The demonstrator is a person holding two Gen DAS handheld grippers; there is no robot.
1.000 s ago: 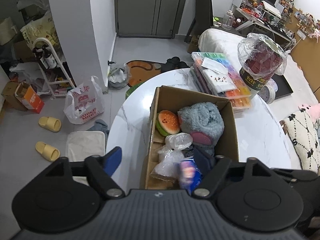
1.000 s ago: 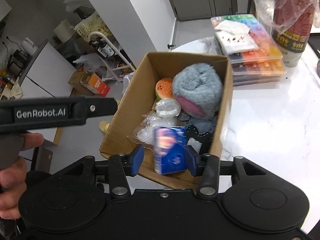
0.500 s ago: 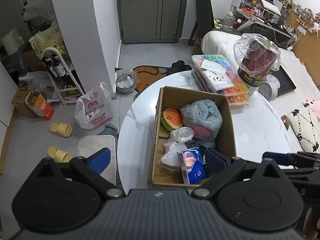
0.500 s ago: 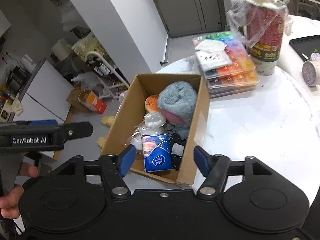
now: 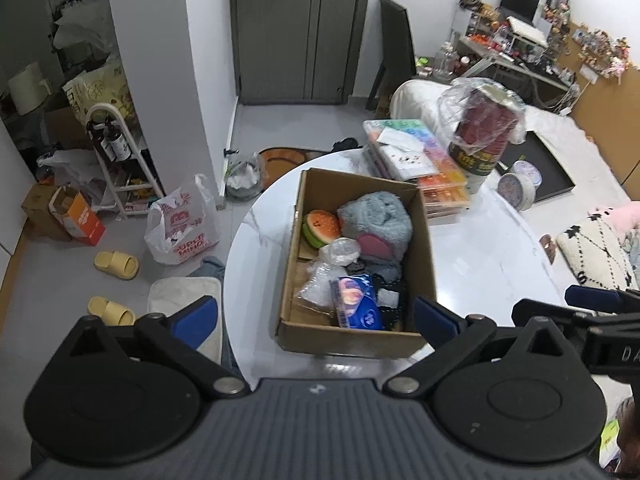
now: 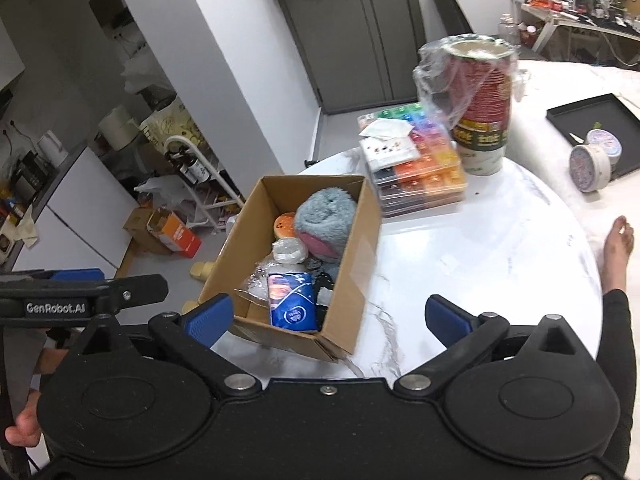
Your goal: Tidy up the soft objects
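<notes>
**A:** What had changed from a second before?

**B:** The blue tissue pack (image 6: 290,305) had sat between the right gripper (image 6: 328,316)'s blue pads. Now it lay in the near end of the cardboard box (image 6: 352,280), free of both tools. Both grippers had pulled back, so the box looked smaller.

**A:** And the fingers?

**B:** The right gripper's jaws were opening wide, empty. The left gripper (image 5: 316,318)'s jaws were also opening, nothing between them. The box sat on the white marble table (image 5: 480,256), beyond both sets of fingertips.

**A:** What else was in the box?

**B:** A grey plush (image 5: 376,220) and a burger toy (image 5: 322,228) at the far end, with clear plastic wrapped items (image 5: 340,252) between them and the pack.

**A:** Any writing?

**B:** "GenRobot.AI" on the left gripper's arm, and "SUPER MINO" on a plastic bag (image 5: 182,226) on the floor, left of the table.
</notes>
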